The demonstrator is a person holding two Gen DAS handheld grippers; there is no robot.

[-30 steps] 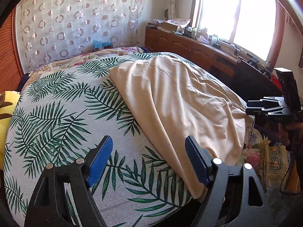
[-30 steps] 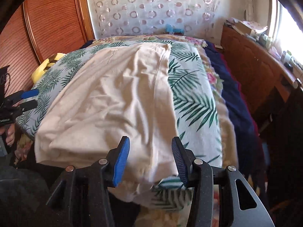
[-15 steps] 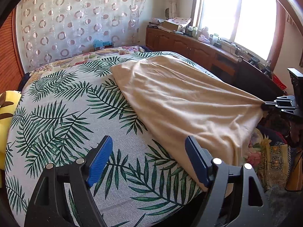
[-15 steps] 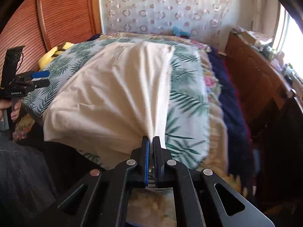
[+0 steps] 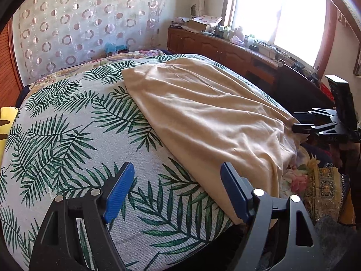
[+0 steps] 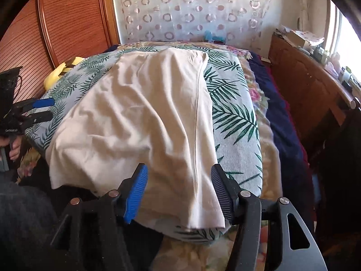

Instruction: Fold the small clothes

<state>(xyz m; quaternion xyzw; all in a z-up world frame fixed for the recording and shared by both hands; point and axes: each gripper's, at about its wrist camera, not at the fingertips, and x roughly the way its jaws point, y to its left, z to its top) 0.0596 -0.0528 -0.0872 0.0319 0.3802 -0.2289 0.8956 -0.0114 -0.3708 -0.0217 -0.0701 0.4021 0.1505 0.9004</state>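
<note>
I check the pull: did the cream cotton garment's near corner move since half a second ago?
Yes. The cream cotton garment corner dropped back onto the palm-leaf cover, released.

A home bedroom. Shown by a wide bed under a palm-leaf printed white cover, a sheer circle-patterned curtain behind it, reddish ribbed wooden wardrobe doors, a long low brown wooden cabinet cluttered with bottles and boxes below a bright sunlit window.
</note>
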